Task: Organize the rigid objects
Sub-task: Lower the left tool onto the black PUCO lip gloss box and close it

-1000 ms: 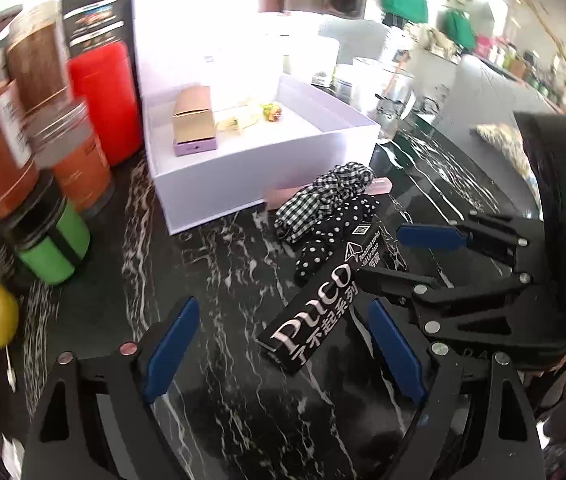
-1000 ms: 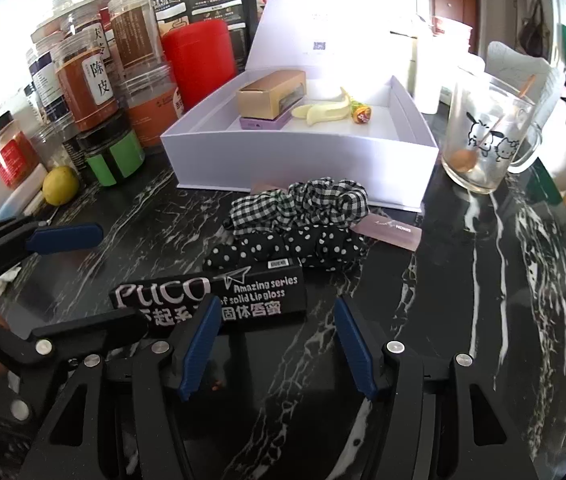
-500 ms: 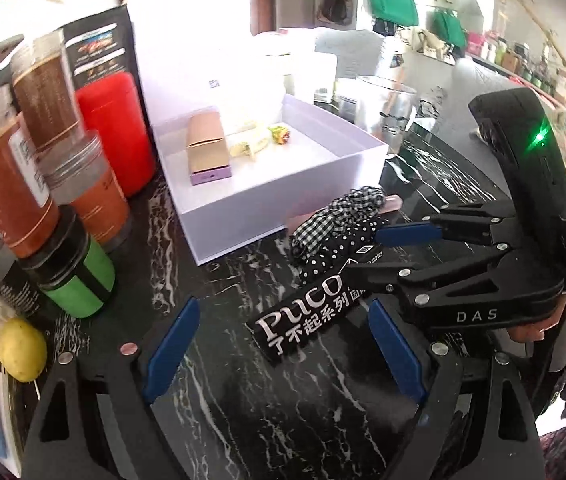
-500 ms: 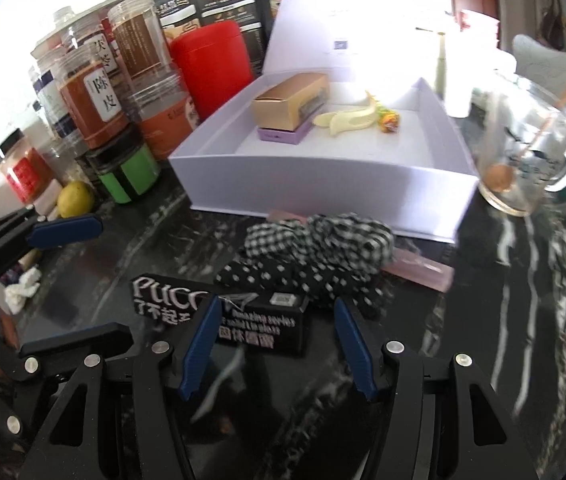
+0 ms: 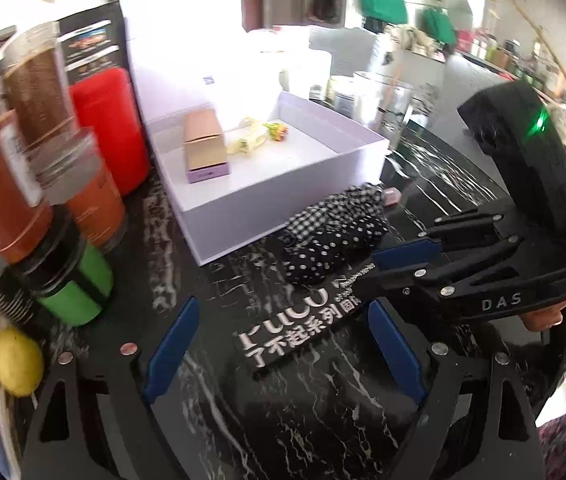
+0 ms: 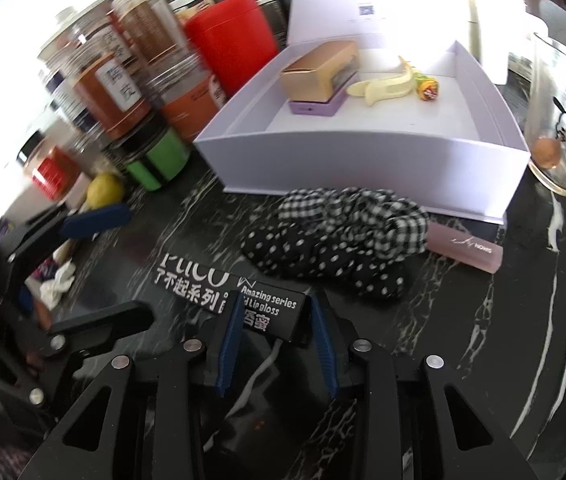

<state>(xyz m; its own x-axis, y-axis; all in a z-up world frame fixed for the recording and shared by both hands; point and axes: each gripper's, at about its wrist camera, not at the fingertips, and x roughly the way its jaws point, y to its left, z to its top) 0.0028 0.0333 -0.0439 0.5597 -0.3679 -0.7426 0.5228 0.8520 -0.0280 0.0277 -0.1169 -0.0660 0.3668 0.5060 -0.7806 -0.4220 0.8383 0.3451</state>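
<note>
Lip-gloss box [image 6: 239, 300], black with white lettering, lies flat on the dark marbled table [image 6: 463, 340], just in front of the scrunchies [image 6: 339, 236] and the open white box [image 6: 363, 160]. To its left, the left gripper [image 5: 279, 354] hovers with jaws wide apart, gripping nothing. At its right end, the right gripper [image 6: 277, 344] is closing, blue pads against the box's sides.

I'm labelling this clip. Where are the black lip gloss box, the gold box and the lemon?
Lip gloss box [image 6: 203, 292], right wrist view, on its white lettering.
Gold box [image 6: 315, 68], right wrist view, on its top face.
Lemon [image 5: 17, 360], left wrist view, on its middle.
</note>
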